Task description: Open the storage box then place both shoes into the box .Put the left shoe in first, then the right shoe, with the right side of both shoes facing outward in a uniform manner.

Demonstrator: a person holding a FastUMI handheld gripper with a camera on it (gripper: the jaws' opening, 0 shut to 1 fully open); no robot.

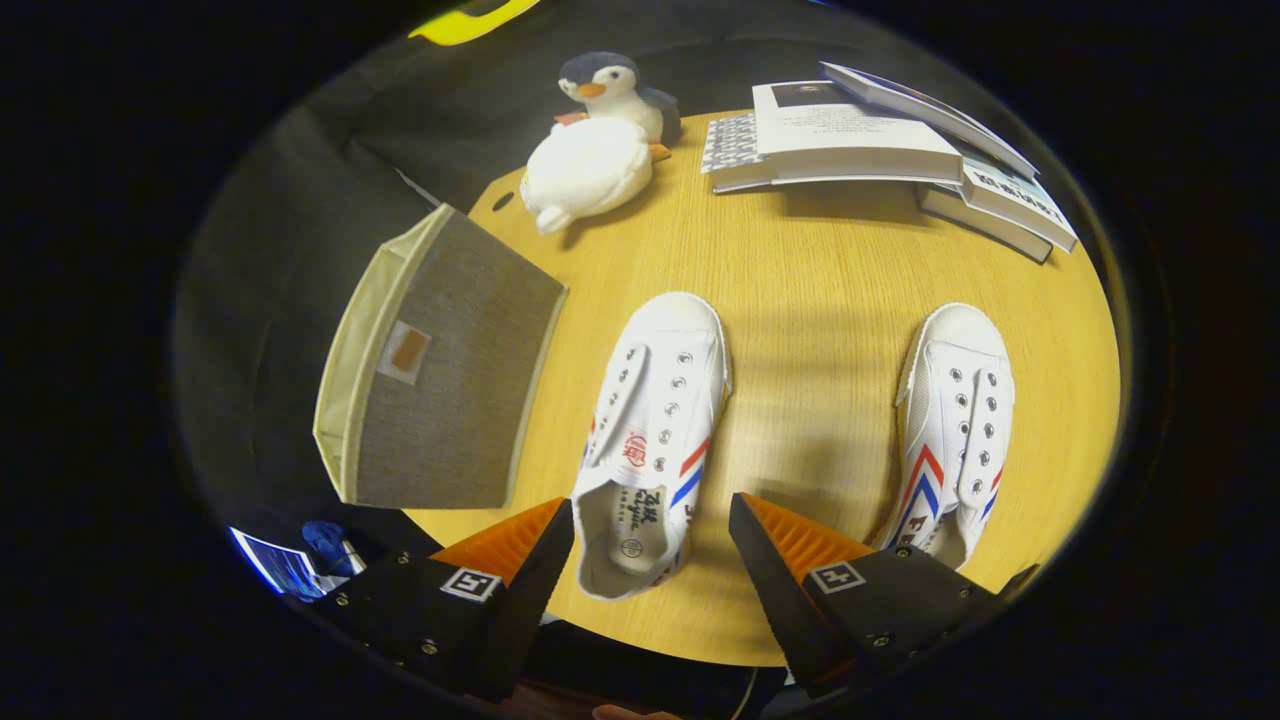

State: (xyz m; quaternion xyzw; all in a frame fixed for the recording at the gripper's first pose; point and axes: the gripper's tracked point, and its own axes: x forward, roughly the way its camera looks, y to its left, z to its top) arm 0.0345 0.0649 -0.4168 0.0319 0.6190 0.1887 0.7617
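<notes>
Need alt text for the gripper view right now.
The open gripper hovers over a wooden table, one white shoe between its fingers, another beyond the right finger. A grey storage box lies left; plush penguin and books beyond.

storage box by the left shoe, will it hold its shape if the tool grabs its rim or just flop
The storage box looks like soft fabric with a thin rim, so it will likely flex where pinched. It hangs partly off the table, so a push could tip or slide it. It is probably light for its size. The tool is open, with the near shoe's heel between its fingers.
</notes>
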